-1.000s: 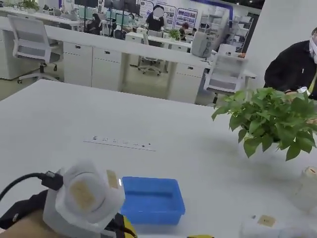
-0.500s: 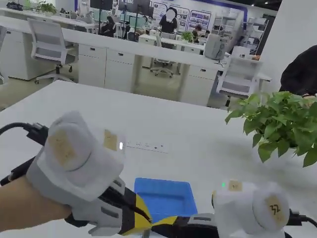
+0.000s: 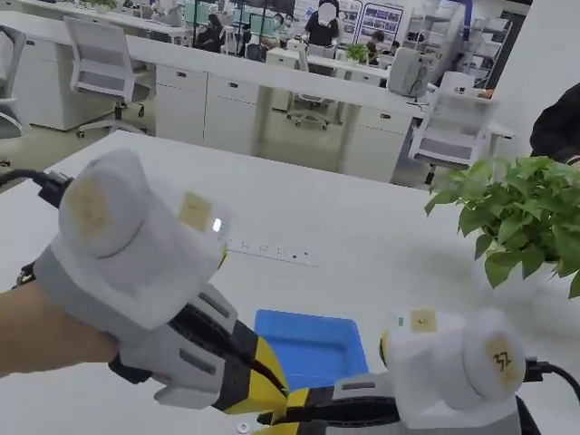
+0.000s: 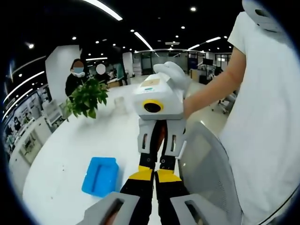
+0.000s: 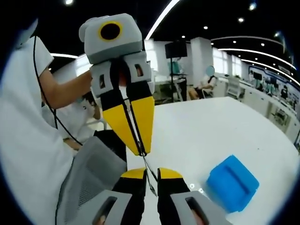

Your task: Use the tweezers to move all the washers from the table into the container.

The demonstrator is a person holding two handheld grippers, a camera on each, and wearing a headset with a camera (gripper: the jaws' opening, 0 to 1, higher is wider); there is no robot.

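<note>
Right gripper view: tweezers (image 5: 145,166) clamped in left hand-held gripper (image 5: 140,151), right hand-held gripper (image 5: 152,176) ajar.

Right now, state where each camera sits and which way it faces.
Head view: on the person's head, looking down at the table, blue container, left gripper and right gripper; a forearm shows.
Left gripper view: on the left gripper, facing the right gripper and the person's shirt.
Right gripper view: on the right gripper, facing the left gripper and the tweezers.
All three show the blue container.
</note>
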